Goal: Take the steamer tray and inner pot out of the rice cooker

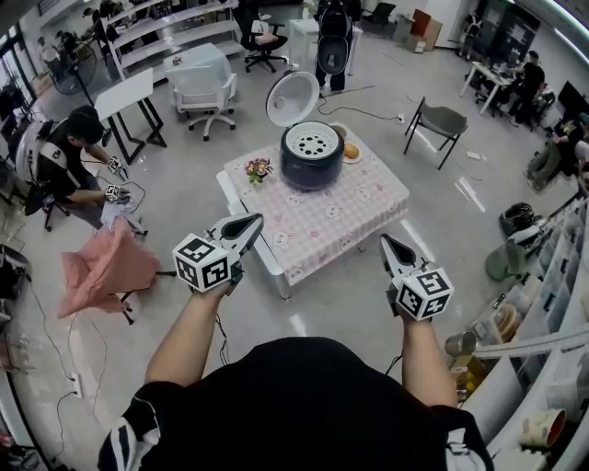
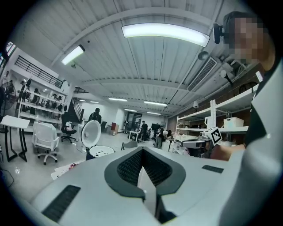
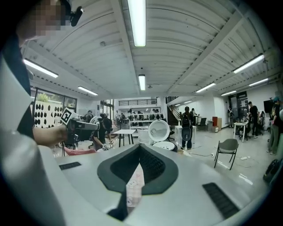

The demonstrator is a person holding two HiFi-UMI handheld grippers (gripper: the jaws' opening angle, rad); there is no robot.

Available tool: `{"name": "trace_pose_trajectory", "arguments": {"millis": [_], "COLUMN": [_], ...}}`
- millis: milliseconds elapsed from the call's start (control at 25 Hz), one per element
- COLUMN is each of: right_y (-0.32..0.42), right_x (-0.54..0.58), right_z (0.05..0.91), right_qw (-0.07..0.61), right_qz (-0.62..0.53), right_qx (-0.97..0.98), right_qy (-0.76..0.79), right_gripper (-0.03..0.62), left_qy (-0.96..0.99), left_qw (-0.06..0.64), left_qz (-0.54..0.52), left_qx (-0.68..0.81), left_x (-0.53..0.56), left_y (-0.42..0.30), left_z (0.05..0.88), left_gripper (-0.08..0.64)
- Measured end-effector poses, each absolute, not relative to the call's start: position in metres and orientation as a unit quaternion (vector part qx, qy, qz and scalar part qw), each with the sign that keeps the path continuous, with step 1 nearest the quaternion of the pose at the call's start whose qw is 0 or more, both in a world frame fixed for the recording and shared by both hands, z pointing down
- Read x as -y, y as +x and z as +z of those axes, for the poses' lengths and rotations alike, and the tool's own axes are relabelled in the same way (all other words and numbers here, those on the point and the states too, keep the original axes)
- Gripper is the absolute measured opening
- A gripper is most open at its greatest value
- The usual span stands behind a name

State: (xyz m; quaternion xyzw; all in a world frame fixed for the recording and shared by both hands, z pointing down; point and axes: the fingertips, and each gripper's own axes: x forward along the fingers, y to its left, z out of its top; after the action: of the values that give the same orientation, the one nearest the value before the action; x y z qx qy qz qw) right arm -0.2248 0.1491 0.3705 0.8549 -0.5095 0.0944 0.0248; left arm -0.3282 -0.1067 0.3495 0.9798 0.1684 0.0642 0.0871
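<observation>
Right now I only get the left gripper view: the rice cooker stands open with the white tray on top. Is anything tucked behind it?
Observer: Yes. A plate sits on the table just right of the cooker, partly behind it, with something round and brownish on it.
Operator: And my right tool, is it free?
Observer: The right tool is shut with nothing in it, held over the floor short of the table's near edge.

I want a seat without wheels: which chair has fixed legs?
The grey chair right of the table, on black legs; the white chair and black chair have star bases.
</observation>
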Motion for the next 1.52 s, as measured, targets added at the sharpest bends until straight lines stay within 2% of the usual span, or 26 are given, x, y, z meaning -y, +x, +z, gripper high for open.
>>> {"name": "trace_pose_trajectory", "arguments": {"millis": [360,520,560,640,840,1520], "right_y": [-0.228,-0.231,-0.232,-0.235,-0.240,-0.192], "right_x": [-0.134,-0.127,-0.126,-0.122,-0.121,-0.140], "right_z": [0.380,0.382,0.383,0.385,0.386,0.407], "right_qw": [0.023,0.028,0.031,0.037,0.037,0.028], "right_qz": [0.103,0.103,0.103,0.101,0.097,0.120], "right_qx": [0.486,0.474,0.470,0.467,0.467,0.453], "right_qy": [0.868,0.874,0.876,0.878,0.878,0.883], "right_gripper": [0.011,0.062,0.087,0.146,0.218,0.256], "left_qy": [0.978,0.977,0.976,0.975,0.975,0.970], "left_qw": [0.091,0.089,0.089,0.086,0.084,0.095], "left_qz": [0.069,0.069,0.070,0.073,0.075,0.092], "left_qx": [-0.175,-0.181,-0.186,-0.191,-0.194,-0.204], "left_x": [0.130,0.137,0.137,0.139,0.142,0.127], "left_y": [-0.326,-0.328,-0.329,-0.331,-0.331,-0.280], "left_z": [0.357,0.359,0.360,0.361,0.367,0.387], "left_gripper": [0.020,0.029,0.051,0.141,0.215,0.224]}}
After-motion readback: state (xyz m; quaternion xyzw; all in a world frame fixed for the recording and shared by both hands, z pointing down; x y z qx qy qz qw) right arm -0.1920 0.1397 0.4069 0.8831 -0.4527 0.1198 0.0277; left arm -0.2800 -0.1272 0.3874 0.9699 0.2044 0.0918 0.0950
